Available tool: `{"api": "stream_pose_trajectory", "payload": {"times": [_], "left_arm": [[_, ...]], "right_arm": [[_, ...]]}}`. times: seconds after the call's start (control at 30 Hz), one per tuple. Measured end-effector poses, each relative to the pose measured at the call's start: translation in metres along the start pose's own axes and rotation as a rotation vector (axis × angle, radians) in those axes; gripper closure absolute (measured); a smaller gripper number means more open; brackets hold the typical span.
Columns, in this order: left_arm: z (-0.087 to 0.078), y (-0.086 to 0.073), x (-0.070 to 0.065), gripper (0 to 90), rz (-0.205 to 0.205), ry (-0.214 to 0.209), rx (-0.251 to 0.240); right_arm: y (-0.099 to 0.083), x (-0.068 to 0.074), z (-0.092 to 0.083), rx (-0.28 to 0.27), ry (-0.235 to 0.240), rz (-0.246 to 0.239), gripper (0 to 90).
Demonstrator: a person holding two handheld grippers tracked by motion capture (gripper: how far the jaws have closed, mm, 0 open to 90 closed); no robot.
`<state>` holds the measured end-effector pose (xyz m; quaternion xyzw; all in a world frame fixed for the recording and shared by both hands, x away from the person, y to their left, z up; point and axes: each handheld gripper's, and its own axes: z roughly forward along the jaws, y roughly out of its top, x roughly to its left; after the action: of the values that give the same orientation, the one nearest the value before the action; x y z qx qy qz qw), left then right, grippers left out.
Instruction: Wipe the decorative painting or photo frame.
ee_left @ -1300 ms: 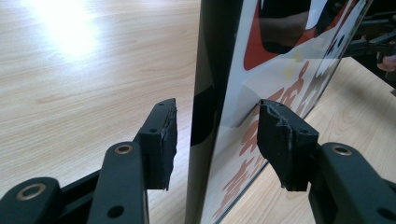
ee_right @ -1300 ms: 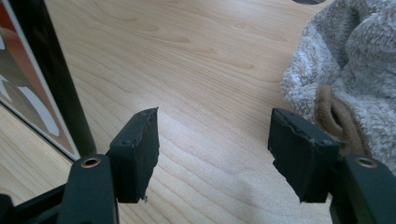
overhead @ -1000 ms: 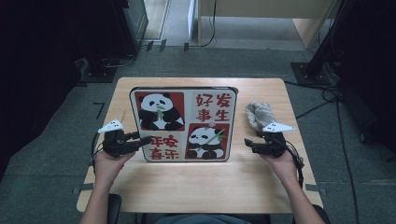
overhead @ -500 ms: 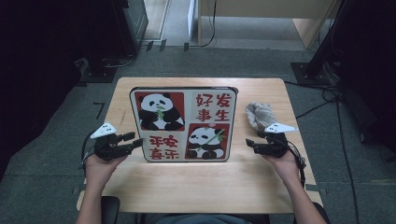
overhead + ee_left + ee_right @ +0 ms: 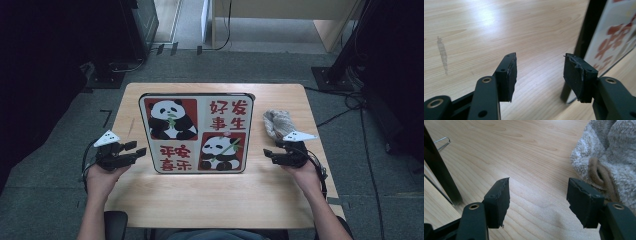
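Against the frames from a second and half a second ago, the left gripper point(image 5: 135, 148) sits farther out toward the left edge of the wooden table point(image 5: 210, 195) and a little nearer the person, now clear of the panda picture board point(image 5: 196, 133) where earlier its tips pointed close to the board's left border. Its jaws have just been opening, and in the left gripper view they stand apart with nothing between them, only bare wood; the board's black frame point(image 5: 586, 32) rises just beyond the right-hand jaw. The right gripper point(image 5: 268, 154) holds the same spot as before, just off the board's lower right corner, its jaws likewise released and empty in the right gripper view. The board itself lies flat in the middle of the table as it did, and the fluffy grey cloth point(image 5: 278, 122) rests at the right, behind the right gripper and well apart from the board.

In the right gripper view the cloth point(image 5: 609, 150) is cut off by the top and right edges, and a tan cord point(image 5: 600, 173) on it runs down behind the right-hand jaw. A thin wire loop point(image 5: 442, 141) shows at the upper left, its far part hidden behind the board's dark edge point(image 5: 439, 170). The left gripper view crops the board so its red characters are blurred and unreadable. In the high view the person's forearms are cut off by the bottom edge
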<state>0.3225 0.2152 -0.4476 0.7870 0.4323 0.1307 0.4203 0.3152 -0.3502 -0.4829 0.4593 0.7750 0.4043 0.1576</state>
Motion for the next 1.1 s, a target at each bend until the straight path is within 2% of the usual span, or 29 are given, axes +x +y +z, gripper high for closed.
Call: {"api": "stream_pose_trajectory", "payload": {"times": [0.07, 0.1, 0.2, 0.3, 0.47, 0.57, 0.9, 0.97, 1.1], "left_arm": [[0.004, -0.001, 0.001, 43.1, 0.019, 0.012, 0.004], [0.005, -0.001, 0.003, 42.9, 0.023, 0.005, 0.003], [0.009, -0.002, 0.009, 42.3, 0.023, 0.004, 0.003], [0.013, -0.004, 0.015, 41.9, 0.025, 0.021, 0.011], [0.017, -0.005, 0.022, 40.0, 0.024, 0.032, 0.002], [0.019, -0.006, 0.025, 38.9, 0.019, 0.036, 0.015], [0.021, -0.007, 0.026, 35.9, 0.013, 0.035, 0.038], [0.021, -0.007, 0.026, 35.8, 0.009, 0.045, 0.041], [0.02, -0.007, 0.027, 35.6, 0.0, 0.047, 0.035]], "right_arm": [[-0.001, -0.001, 0.001, 0.002, 0.004, 0.004, 35.9], [-0.001, -0.001, 0.001, 0.005, 0.006, 0.004, 36.0], [-0.002, -0.002, 0.002, 0.017, 0.005, 0.001, 36.6], [-0.003, -0.003, 0.004, 0.04, 0.005, 0.007, 36.6], [-0.006, -0.006, 0.005, 0.046, 0.003, 0.014, 36.6], [-0.006, -0.009, 0.005, 0.041, 0.006, 0.015, 36.6], [-0.004, -0.011, 0.004, 0.034, 0.004, 0.006, 36.6], [-0.004, -0.011, 0.004, 0.033, 0.007, 0.008, 36.6], [-0.003, -0.011, 0.003, 0.036, 0.009, 0.003, 36.6]]}}
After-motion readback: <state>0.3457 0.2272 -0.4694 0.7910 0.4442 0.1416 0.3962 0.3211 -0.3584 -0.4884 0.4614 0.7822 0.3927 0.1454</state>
